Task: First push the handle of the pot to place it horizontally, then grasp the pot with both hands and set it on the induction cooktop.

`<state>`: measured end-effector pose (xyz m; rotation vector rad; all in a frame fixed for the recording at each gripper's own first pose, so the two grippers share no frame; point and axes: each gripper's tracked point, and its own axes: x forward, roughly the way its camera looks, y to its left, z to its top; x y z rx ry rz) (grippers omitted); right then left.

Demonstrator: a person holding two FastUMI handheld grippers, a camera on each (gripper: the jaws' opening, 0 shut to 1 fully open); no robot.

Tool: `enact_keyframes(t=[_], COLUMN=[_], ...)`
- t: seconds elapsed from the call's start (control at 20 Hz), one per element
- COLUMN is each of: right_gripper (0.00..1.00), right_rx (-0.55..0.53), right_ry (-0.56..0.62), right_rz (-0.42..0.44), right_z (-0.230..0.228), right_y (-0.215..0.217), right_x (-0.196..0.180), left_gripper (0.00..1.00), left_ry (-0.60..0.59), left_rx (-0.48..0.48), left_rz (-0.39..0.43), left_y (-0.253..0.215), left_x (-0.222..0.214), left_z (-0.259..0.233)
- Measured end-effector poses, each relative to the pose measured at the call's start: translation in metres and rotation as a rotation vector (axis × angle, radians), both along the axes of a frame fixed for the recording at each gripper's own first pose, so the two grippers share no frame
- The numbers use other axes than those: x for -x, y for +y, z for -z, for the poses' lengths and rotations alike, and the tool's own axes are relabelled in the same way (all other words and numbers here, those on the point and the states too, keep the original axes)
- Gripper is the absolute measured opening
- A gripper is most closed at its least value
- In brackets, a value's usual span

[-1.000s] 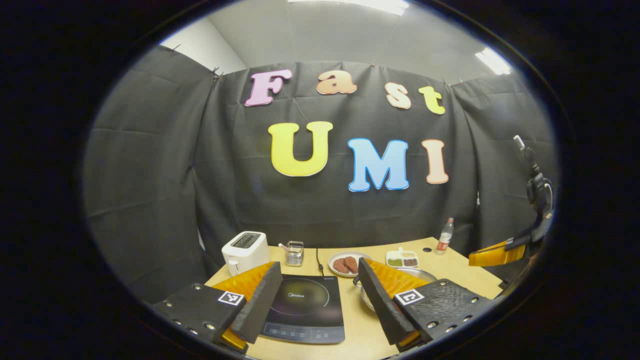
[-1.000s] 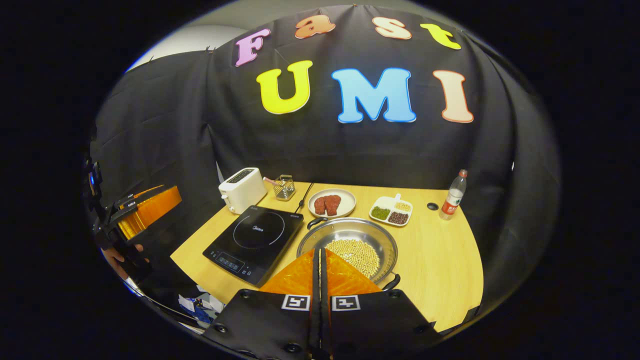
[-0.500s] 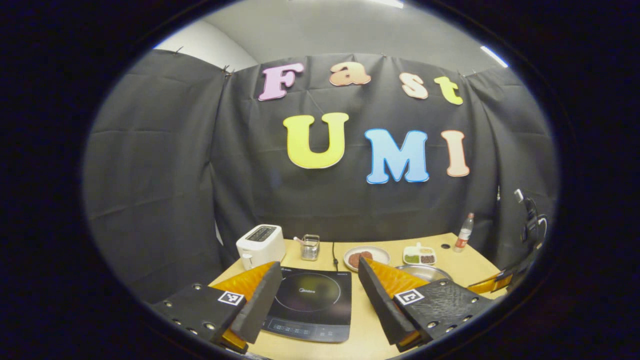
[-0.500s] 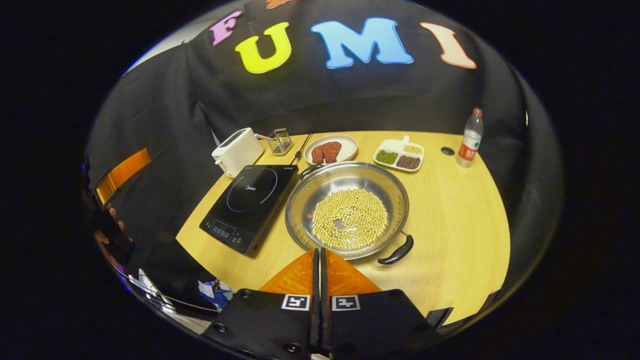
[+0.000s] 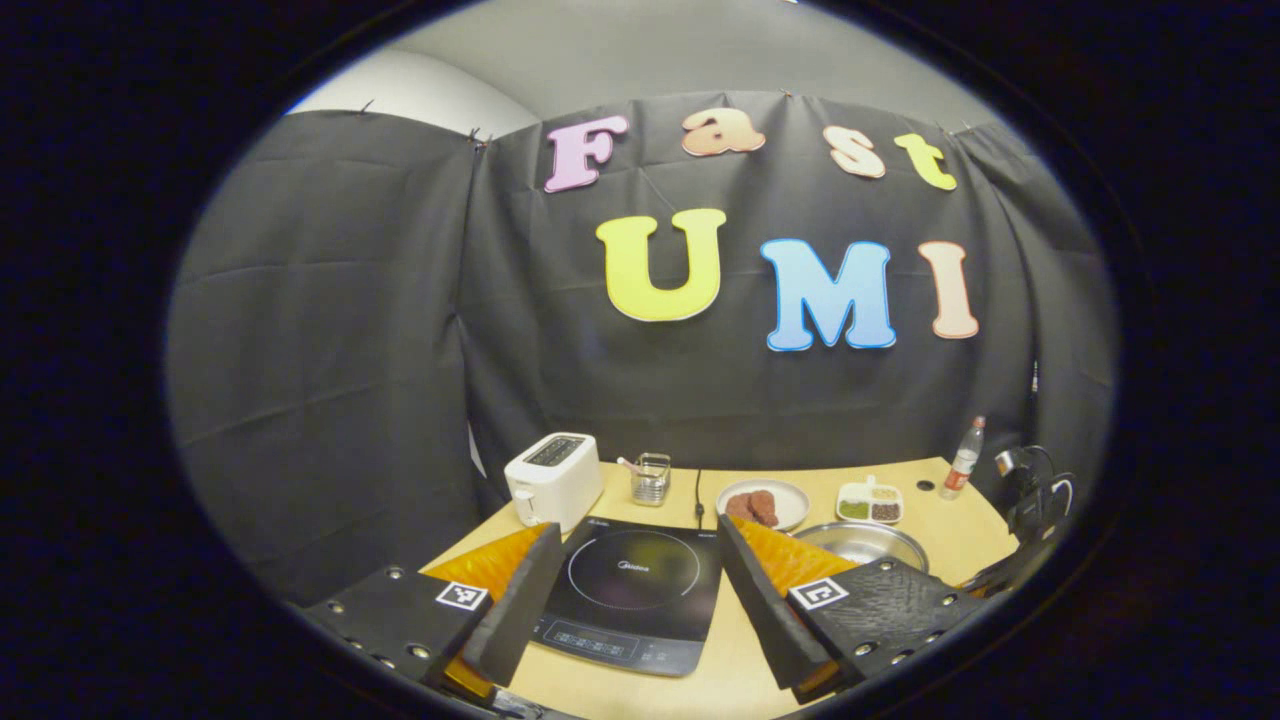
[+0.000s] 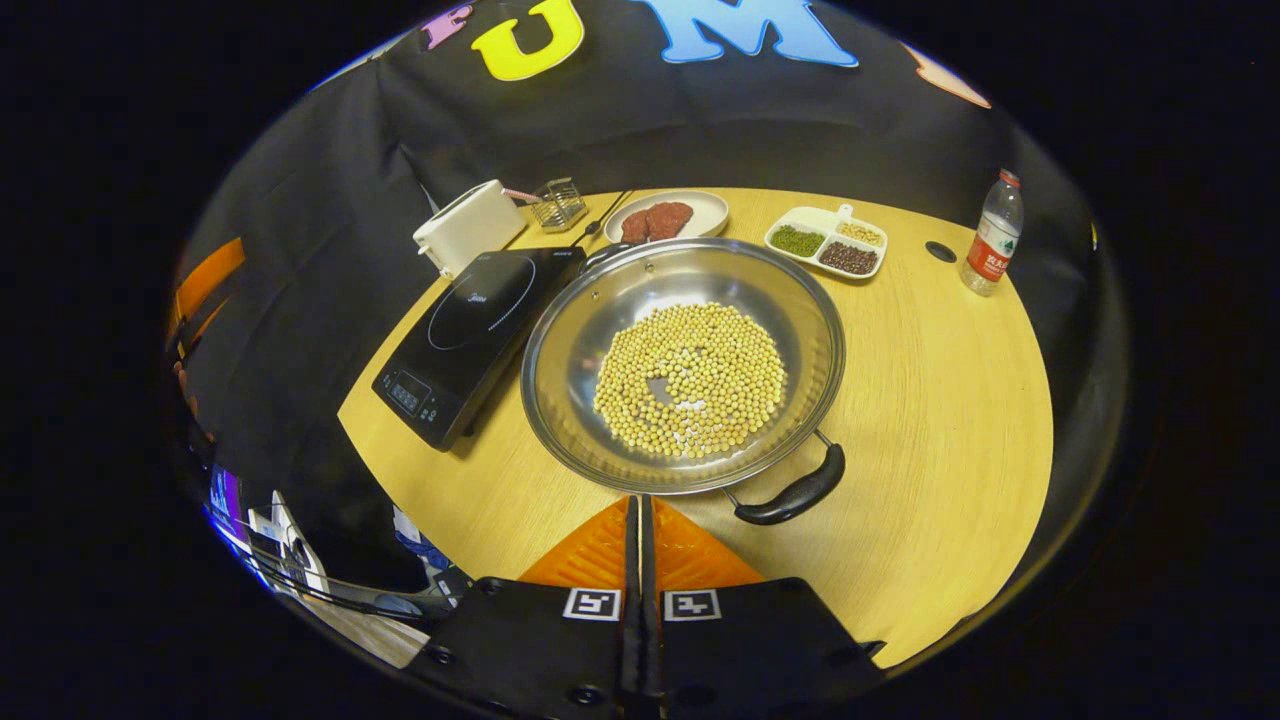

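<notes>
Your right gripper [image 6: 640, 510] hangs closed near the pot [image 6: 683, 365] and its handle [image 6: 793, 493], while your left gripper [image 5: 635, 565] gapes empty above the induction cooktop [image 5: 632, 592].

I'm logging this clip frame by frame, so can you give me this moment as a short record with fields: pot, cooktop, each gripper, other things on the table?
pot: steel pot holding soybeans, on the table beside the cooktop
pot handle: black handle at the near rim, untouched
cooktop: black induction cooktop, nothing on it
left gripper: left gripper open, above the cooktop's near edge
right gripper: right gripper shut, empty, just short of the pot's rim
other items: toaster, meat plate, divided dish, bottle
</notes>
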<state>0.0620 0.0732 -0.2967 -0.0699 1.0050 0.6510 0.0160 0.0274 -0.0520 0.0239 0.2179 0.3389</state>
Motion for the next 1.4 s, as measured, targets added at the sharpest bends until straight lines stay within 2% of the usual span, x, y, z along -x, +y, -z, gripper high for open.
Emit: enact_keyframes(t=[0.25,0.5,0.7,0.95,1.4], right_gripper=[0.02,0.02,0.02,0.02,0.02], right_rx=[0.077,0.121,0.121,0.131,0.175], right_ry=[0.059,0.059,0.057,0.037,-0.042], right_rz=[-0.054,-0.097,-0.085,-0.052,-0.022], right_z=[0.032,0.044,0.048,0.047,0.047], right_y=[-0.011,-0.019,-0.027,-0.045,-0.08], right_x=[-0.008,-0.012,-0.018,-0.034,-0.082], left_gripper=[0.93,0.93,0.93,0.93,0.93], left_ry=[0.03,0.059,0.088,0.085,0.13], left_rx=[-0.025,-0.026,-0.052,-0.036,-0.005], left_rz=[-0.023,-0.024,-0.025,-0.025,-0.053], left_y=[-0.015,-0.033,-0.042,-0.056,-0.093], left_x=[-0.001,-0.001,-0.003,-0.008,-0.008], left_z=[-0.002,0.007,0.015,0.019,0.039])
